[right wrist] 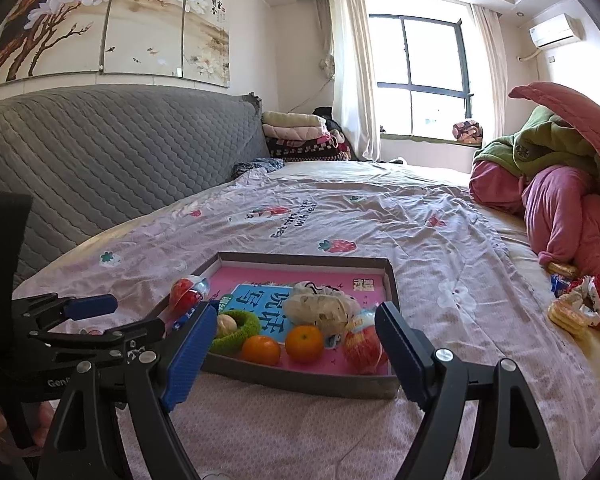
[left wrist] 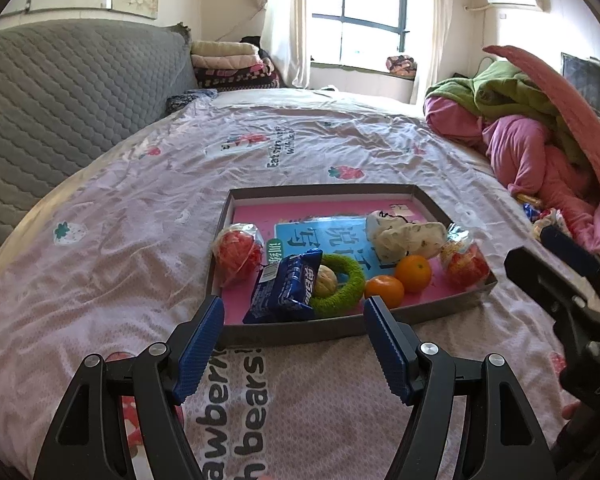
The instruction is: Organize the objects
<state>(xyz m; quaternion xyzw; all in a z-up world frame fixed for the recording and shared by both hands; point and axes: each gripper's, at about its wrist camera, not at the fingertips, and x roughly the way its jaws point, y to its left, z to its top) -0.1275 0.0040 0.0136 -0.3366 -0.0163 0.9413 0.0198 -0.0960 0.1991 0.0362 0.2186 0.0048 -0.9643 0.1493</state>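
- On the bed, near its front edge: shallow grey cardboard tray point(left wrist: 432, 312) sitting on the pink strawberry sheet point(left wrist: 112, 264), both grippers hanging just short of its near wall.
- Left gripper point(left wrist: 294, 346): jaws wide, nothing between the pads, pointed down toward the tray's near-left corner.
- Right gripper point(right wrist: 296, 354): jaws wide too, empty, facing the tray's near wall.
- Tray contents, left to right: red wrapped snack point(left wrist: 236, 254) against the left wall; blue snack packet point(left wrist: 286, 288) leaning over the near wall; green fuzzy ring point(left wrist: 344, 284) with a walnut point(left wrist: 326, 280) inside it; two oranges point(left wrist: 400, 280) touching each other; white cloth pouch point(left wrist: 404, 234) behind them; another red wrapped snack point(left wrist: 464, 266) at the near-right corner.
- Under all that: blue booklet point(left wrist: 324, 236) lying flat on the pink tray floor.
- Handling guess: packets light, crinkly, slippery film, pinch across the narrow body. Oranges firm and round, may roll, grip across the middle. Ring soft and compressible, take one side of the loop. Pouch limp, will sag.
- Tray itself looks thin card, likely to flex if lifted by one wall.
- Loose wrapped snacks point(right wrist: 572, 308) well to the right beside the pink quilt point(right wrist: 568, 216), outside the tray, probably still to be sorted.
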